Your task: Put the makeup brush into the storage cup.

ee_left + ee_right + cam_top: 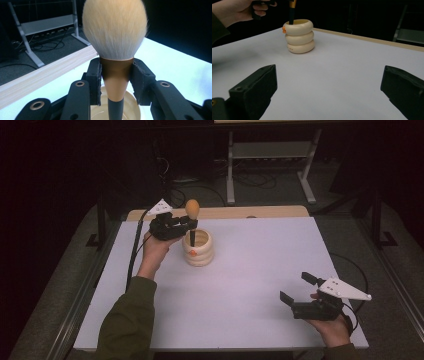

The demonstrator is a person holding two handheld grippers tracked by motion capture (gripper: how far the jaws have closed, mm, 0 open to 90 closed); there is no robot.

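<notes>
In the high view we see the left gripper (189, 223) at the far left part of the white table (250, 270), its fingers clenched on a makeup brush (192, 217) that stands upright with its dark handle reaching down into a cream ribbed cup (198, 249); the right gripper (295, 289) rests near the table's right front edge, well apart from the cup, with its fingers released and nothing between them. In the left gripper view we look along the black fingers (95, 80), whose pads press on either side of the brush's copper collar just below the pale, fluffy head, with the cup's open mouth directly beneath. In the right gripper view we find two black fingers (257, 87) spread wide over bare table, and farther off the cup, made of three stacked rings, holds the brush handle while a hand (234, 11) grips above it.
</notes>
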